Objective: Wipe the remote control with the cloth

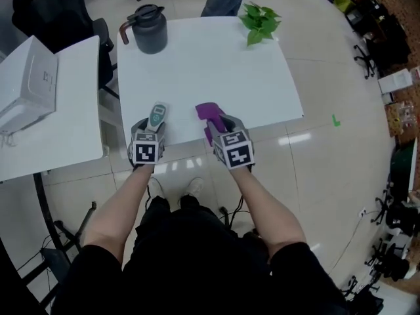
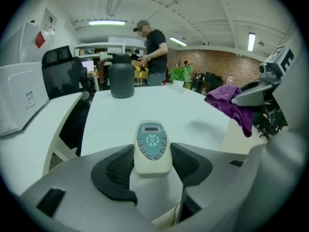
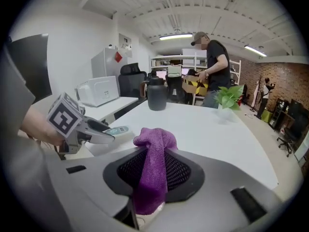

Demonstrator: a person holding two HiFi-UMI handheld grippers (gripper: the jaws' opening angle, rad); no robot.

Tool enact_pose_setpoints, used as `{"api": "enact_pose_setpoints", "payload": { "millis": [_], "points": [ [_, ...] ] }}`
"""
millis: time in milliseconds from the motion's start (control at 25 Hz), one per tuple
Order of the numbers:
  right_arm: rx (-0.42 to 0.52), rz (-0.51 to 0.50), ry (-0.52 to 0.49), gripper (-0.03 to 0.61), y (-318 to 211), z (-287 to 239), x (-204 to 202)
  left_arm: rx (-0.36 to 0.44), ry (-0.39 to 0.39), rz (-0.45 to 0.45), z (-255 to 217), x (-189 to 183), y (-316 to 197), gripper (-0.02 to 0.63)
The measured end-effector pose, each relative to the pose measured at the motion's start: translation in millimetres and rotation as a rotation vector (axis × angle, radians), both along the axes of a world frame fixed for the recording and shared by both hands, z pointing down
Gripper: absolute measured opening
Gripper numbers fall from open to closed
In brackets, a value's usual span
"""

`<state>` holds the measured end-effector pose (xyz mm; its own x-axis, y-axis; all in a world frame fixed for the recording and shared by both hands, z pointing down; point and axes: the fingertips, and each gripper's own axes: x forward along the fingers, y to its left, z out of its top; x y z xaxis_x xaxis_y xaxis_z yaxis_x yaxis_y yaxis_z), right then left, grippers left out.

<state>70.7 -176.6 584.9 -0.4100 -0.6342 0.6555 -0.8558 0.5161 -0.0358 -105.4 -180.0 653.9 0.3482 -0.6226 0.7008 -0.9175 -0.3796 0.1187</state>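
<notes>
A cream remote control (image 2: 152, 148) with a teal button face sits between the pads of my left gripper (image 1: 152, 125), which is shut on it; it juts forward over the white table's near edge (image 1: 157, 115). My right gripper (image 1: 216, 122) is shut on a purple cloth (image 3: 154, 170), which bunches above the jaws and hangs down between them. In the head view the cloth (image 1: 209, 112) sits just right of the remote, a small gap apart. The right gripper view shows the left gripper (image 3: 99, 134) with the remote (image 3: 117, 129) at its left; the left gripper view shows the cloth (image 2: 231, 104) at its right.
On the white table (image 1: 216, 71) a dark grey jug (image 1: 148, 29) stands at the far left and a green plant (image 1: 259, 20) at the far right. A second white table (image 1: 46, 123) with a white appliance (image 1: 23, 90) lies to the left. A person (image 2: 153, 52) stands beyond the table.
</notes>
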Motion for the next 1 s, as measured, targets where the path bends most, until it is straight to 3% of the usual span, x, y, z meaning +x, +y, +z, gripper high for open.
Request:
{"api": "enact_pose_setpoints", "payload": {
  "millis": [200,560,680,800,1000],
  "points": [
    [-0.056,-0.042,0.033,0.106,-25,62,-9,-0.031,-0.029,-0.02,27,-4,3,0.227],
    [-0.088,-0.073,0.091,0.134,-41,97,-21,-0.049,-0.05,-0.029,48,-3,1,0.229],
    [-0.09,-0.082,0.11,0.168,-42,101,-24,-0.051,-0.066,-0.013,51,-5,-2,0.233],
    [-0.107,-0.081,0.1,0.264,-39,102,-25,-0.061,-0.079,-0.003,51,-6,-2,0.257],
    [-0.083,-0.071,0.054,0.316,-30,80,-21,-0.061,-0.072,-0.012,44,-15,4,0.29]
  ]
}}
